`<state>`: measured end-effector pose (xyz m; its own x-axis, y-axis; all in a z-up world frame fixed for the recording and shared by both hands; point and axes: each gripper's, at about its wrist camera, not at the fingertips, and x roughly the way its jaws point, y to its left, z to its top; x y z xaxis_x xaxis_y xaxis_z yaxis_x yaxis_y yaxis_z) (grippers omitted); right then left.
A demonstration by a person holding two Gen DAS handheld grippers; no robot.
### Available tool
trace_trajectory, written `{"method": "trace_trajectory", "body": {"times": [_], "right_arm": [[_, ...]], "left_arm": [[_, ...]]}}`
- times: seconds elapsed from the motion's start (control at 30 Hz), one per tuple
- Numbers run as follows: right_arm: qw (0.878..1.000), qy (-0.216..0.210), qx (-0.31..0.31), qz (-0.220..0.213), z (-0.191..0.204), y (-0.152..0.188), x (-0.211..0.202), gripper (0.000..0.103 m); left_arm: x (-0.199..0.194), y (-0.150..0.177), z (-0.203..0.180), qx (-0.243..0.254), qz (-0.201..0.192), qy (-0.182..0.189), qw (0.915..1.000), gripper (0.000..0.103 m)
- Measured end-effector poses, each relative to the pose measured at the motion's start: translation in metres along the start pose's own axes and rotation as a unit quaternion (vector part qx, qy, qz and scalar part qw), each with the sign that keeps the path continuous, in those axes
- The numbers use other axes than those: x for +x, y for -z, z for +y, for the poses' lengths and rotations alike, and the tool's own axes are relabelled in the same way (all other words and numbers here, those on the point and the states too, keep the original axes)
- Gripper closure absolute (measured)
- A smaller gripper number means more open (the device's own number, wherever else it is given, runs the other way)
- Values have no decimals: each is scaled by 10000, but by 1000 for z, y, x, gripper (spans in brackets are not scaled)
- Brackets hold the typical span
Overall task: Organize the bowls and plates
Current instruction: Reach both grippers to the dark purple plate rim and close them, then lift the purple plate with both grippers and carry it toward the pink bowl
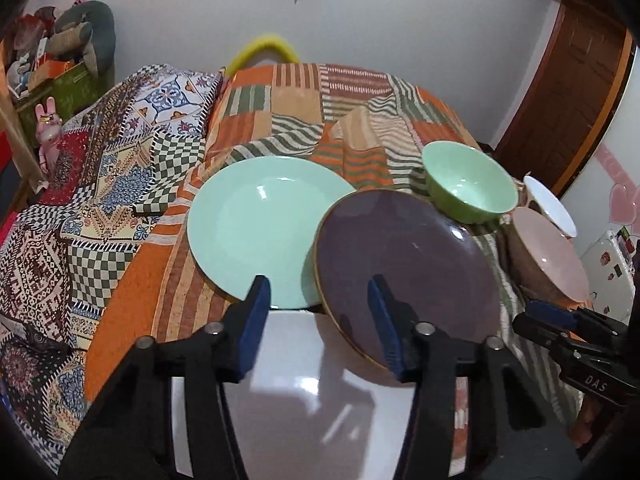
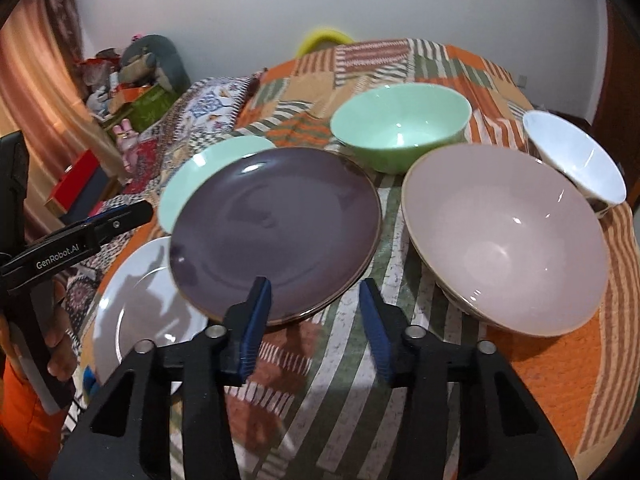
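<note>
A purple plate (image 1: 404, 268) (image 2: 276, 228) lies on the patterned bedspread, overlapping a mint green plate (image 1: 260, 228) (image 2: 200, 176) and a white plate (image 1: 296, 392) (image 2: 148, 304). A green bowl (image 1: 472, 180) (image 2: 400, 128), a pink bowl (image 1: 548, 256) (image 2: 508, 240) and a white bowl (image 1: 552, 204) (image 2: 576, 156) stand to the right. My left gripper (image 1: 318, 292) is open above the white plate, at the near rims of the green and purple plates. My right gripper (image 2: 314, 296) is open and empty at the purple plate's near edge.
The bed is covered with an orange striped patchwork spread (image 1: 280, 100) (image 2: 540, 380) and a checkered quilt (image 1: 80, 220). Stuffed toys and boxes (image 1: 60, 60) stand at the far left. A wooden door (image 1: 576, 80) is at the right. The bed edge drops off beyond the pink bowl.
</note>
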<state>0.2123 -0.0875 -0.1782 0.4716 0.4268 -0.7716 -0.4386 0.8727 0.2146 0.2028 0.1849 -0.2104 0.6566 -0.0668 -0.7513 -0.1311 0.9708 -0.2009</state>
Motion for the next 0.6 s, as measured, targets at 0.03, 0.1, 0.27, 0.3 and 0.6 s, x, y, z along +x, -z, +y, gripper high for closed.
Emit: {"method": "trace_trajectory", "body": {"times": [0.03, 0.1, 0.27, 0.3, 0.6], "right_arm": [[10000, 29, 23, 31, 0, 0, 3, 69], [9998, 138, 79, 112, 0, -2, 10, 72], [9988, 349, 237, 244, -3, -3, 20, 78], [9987, 355, 282, 248, -5, -4, 21, 79], [9976, 405, 484, 288, -12, -10, 30, 80]], "left_arm": [[5, -2, 2, -14, 37, 43, 10000, 57], [15, -5, 6, -72, 115, 124, 9998, 61], [41, -13, 13, -134, 321, 272, 9990, 67], [45, -14, 13, -144, 361, 312, 9988, 69], [70, -19, 3, -47, 493, 420, 9979, 78]]}}
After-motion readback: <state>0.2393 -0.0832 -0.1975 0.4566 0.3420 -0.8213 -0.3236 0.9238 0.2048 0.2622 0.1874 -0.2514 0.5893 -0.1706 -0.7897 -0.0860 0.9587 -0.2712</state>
